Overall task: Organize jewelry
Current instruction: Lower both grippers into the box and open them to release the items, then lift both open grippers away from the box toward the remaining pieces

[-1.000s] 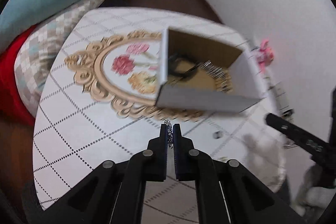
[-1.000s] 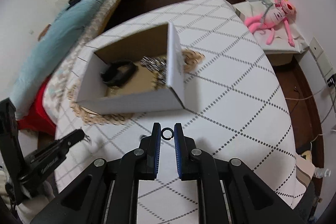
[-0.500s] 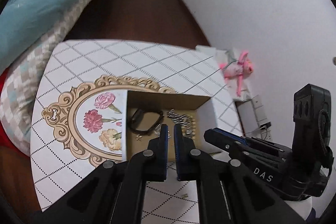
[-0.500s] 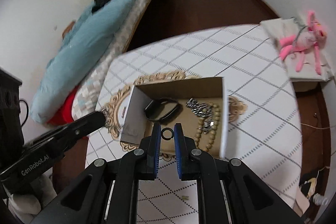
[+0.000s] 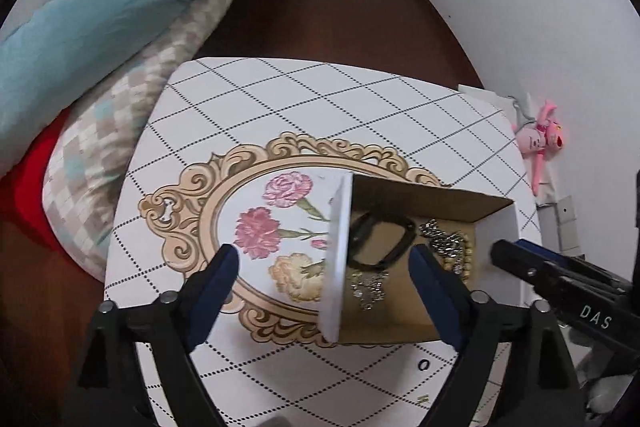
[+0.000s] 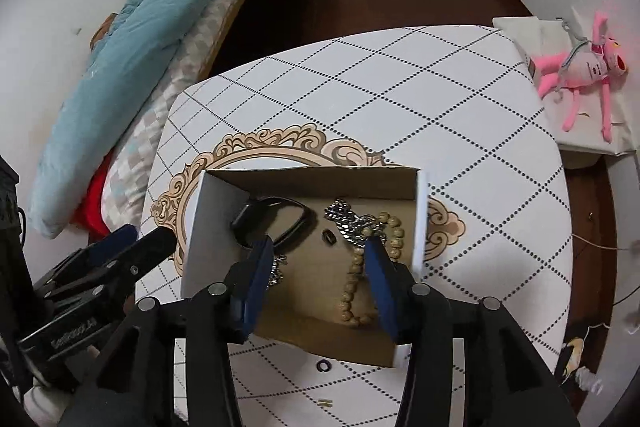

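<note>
**Both claws let go over the box**

Both grippers hang over the open cardboard box, which sits on the gold oval frame printed in the middle of the table. The left gripper stands spread wide, its jaws just opened, with nothing between them but the box's left wall and the table beneath. The right gripper is half parted, its jaws just opening too, and nothing is pinched there either.

Inside the box lie a black band against the left wall, a silver chain toward the far right corner, a string of wooden beads along the right wall, and a small dark ring on the floor between band and chain. A sparkly silver piece lies near the left wall, just below the band; my guess is that these last two are what the claws dropped, though the view does not settle it.

So the drop-off step looks finished. Two things remain out on the table near its front edge, just outside the box's near wall: a black ring and, closer to the edge, a tiny pale piece too small to name. The next move calls for pulling a gripper back toward that front edge, lowering it over the black ring and closing gently on it; the ring lies flat, so the tips must come right down to the table.
</note>
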{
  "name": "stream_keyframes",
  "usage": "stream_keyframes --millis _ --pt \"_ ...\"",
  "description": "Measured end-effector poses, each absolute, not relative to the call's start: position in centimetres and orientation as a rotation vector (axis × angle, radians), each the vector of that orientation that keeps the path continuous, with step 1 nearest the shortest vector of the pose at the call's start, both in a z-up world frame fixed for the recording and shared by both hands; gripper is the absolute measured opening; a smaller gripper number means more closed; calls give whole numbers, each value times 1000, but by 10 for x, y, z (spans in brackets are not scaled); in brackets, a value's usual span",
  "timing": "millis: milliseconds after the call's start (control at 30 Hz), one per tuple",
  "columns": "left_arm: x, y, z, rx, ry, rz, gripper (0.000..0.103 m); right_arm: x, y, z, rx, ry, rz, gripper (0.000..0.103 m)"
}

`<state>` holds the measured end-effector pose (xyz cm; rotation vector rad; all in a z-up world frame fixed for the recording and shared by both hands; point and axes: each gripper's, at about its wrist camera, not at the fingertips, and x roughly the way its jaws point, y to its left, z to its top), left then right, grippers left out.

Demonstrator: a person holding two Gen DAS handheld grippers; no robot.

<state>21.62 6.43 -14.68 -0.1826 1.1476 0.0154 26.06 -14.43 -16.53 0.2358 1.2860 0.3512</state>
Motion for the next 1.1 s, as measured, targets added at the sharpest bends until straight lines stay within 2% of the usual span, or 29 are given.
stream_keyframes --millis 33,67,133,200,233,433,633,733,1000,1033,1100 --pt "216 64 -148 -172 1143 23 102 260 -146 -165 228 1286 343 50" --pt "214 64 -148 -157 1136 31 103 258 -147 -165 210 1277 327 54" --pt "211 62 -150 -112 1126 58 103 254 -148 -162 164 1256 288 70" --pt "209 61 -151 -92 1122 69 103 249 -146 -161 102 1239 248 96" --pt "208 60 -151 -84 1122 75 103 247 -144 -161 62 1234 225 100" --pt "202 57 -138 -64 1090 88 103 237 -143 -150 -63 1186 129 103" --pt "174 52 -127 -20 1073 107 103 213 -150 -132 -41 1148 115 103" --pt "151 52 -147 3 1140 152 103 191 -153 -138 -26 1161 123 103" --pt "95 64 -224 -27 1322 147 103 131 -147 -204 42 1295 184 102" --pt "91 63 -229 -23 1330 147 103 124 -145 -211 48 1303 189 101" --pt "86 63 -240 -20 1347 150 103 114 -141 -219 55 1299 201 90"
